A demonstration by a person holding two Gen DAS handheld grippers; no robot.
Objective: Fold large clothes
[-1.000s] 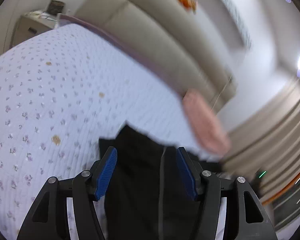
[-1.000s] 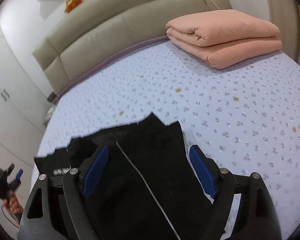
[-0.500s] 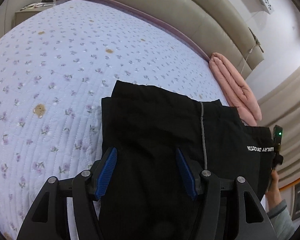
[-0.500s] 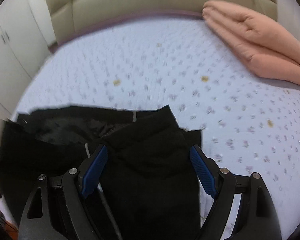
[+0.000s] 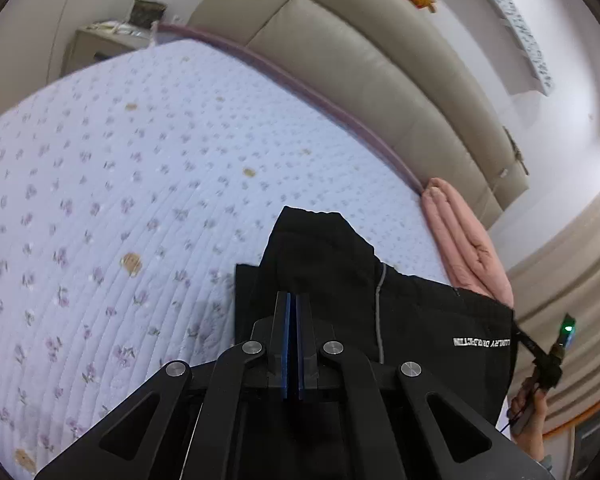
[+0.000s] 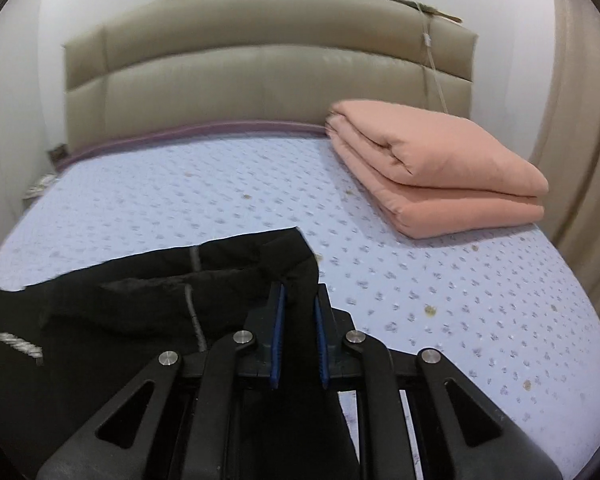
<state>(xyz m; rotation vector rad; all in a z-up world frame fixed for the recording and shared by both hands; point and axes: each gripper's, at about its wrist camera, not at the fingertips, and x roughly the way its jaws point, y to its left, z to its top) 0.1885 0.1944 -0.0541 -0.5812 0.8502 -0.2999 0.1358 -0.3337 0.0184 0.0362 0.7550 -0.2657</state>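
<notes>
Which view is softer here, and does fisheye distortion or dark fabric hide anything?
Right wrist: slightly motion-blurred, with quilt print and headboard smeared. Left wrist: sharper, with strong fisheye curving the headboard. In both, the black garment reads as near-featureless dark mass around the closed fingers.

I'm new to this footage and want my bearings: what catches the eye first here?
A black garment lies in the foreground on the floral quilted bed, pinched by both the left hand-held gripper and the right hand-held gripper. A folded pink blanket sits at the bed's far right, against the beige padded headboard.
</notes>
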